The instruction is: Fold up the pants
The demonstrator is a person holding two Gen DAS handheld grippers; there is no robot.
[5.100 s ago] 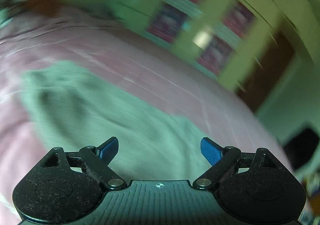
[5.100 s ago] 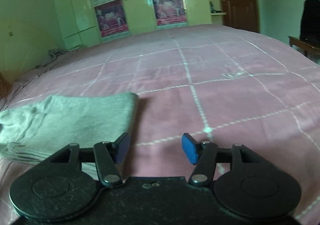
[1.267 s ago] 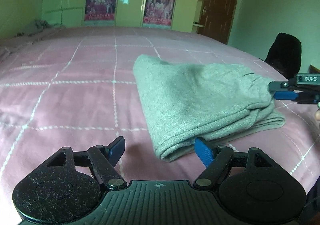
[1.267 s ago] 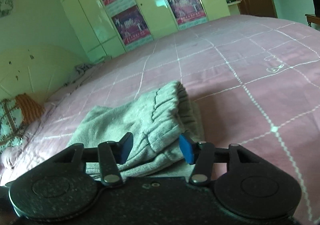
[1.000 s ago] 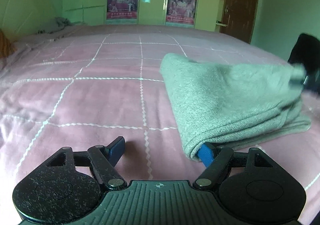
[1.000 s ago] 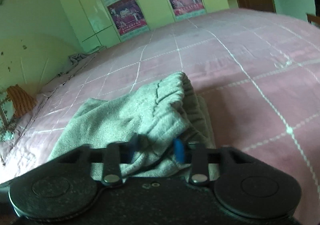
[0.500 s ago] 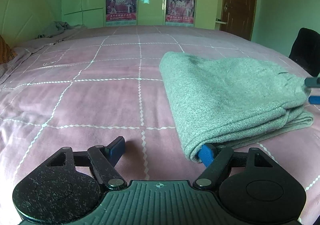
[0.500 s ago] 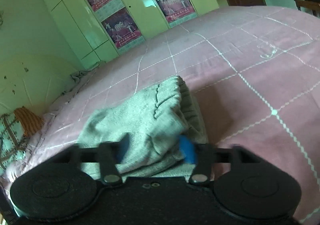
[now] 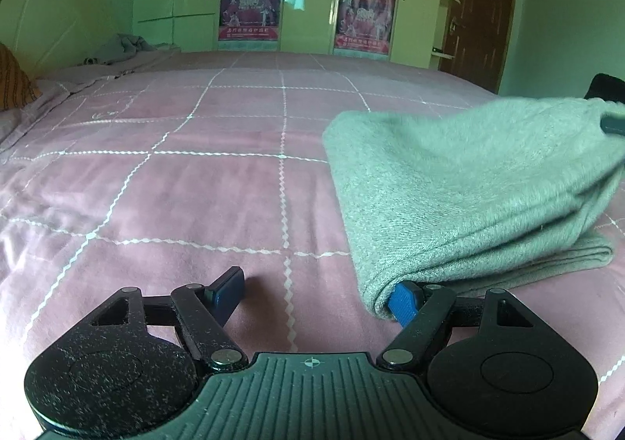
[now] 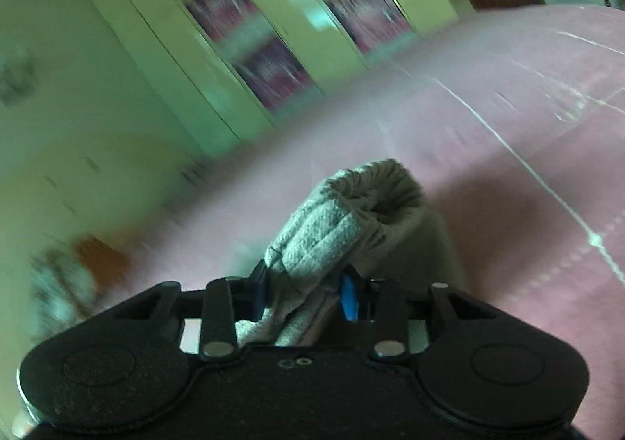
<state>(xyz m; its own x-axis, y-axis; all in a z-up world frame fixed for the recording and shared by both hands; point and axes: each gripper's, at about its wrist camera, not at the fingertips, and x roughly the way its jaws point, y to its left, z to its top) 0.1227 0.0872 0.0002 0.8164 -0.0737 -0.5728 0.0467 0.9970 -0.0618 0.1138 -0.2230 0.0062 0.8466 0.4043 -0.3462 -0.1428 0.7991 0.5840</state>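
Note:
The folded grey pants (image 9: 449, 186) lie on the right side of the pink bed (image 9: 195, 197). My left gripper (image 9: 316, 291) rests open at the near edge; its right fingertip (image 9: 402, 301) is tucked under the fold's near corner, and its left one lies on bare bedding. In the blurred right wrist view my right gripper (image 10: 304, 295) is closing its jaws, with the ribbed waistband end of the pants (image 10: 351, 221) bunched between the pads and raised. The left wrist view shows that upper layer lifted at its right end, with a tip of the right gripper (image 9: 611, 123) against it.
Cream wardrobe doors with posters (image 9: 250, 6) stand beyond the bed, and a brown door (image 9: 480, 10) at the far right. An orange pillow (image 9: 13, 88) and a crumpled cloth (image 9: 121, 49) sit at the far left. A black chair (image 9: 607, 88) stands behind the pants.
The right gripper let go, then closed again on the waistband end and rolled; the pants' top layer has risen at its right end. The left gripper has stayed where it was.

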